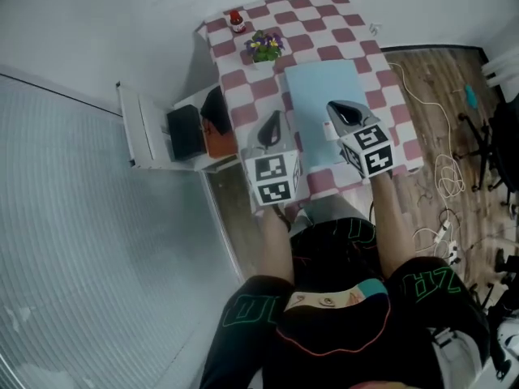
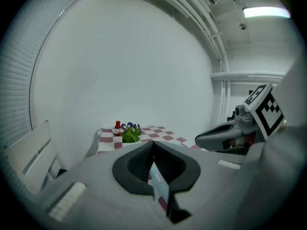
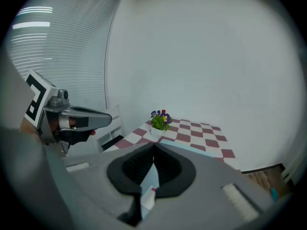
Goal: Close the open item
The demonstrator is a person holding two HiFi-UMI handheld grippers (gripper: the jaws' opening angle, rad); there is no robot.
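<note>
A flat pale blue rectangular item (image 1: 319,104) lies on the red-and-white checked table (image 1: 349,35), and it looks closed flat. My left gripper (image 1: 271,126) hovers above the table's near left edge, just left of the item. My right gripper (image 1: 345,113) hangs over the item's near right part. In the left gripper view the jaws (image 2: 153,143) meet at their tips with nothing between them, and the right gripper (image 2: 225,135) shows at the right. The right gripper view shows its jaws (image 3: 153,146) closed and empty too, with the left gripper (image 3: 76,119) at the left.
A potted plant (image 1: 264,47) and a small red bottle (image 1: 236,21) stand at the table's far end. A white chair (image 1: 146,132) with a black bag (image 1: 186,132) is left of the table. Cables (image 1: 442,177) and a chair base (image 1: 486,144) lie on the wood floor at right.
</note>
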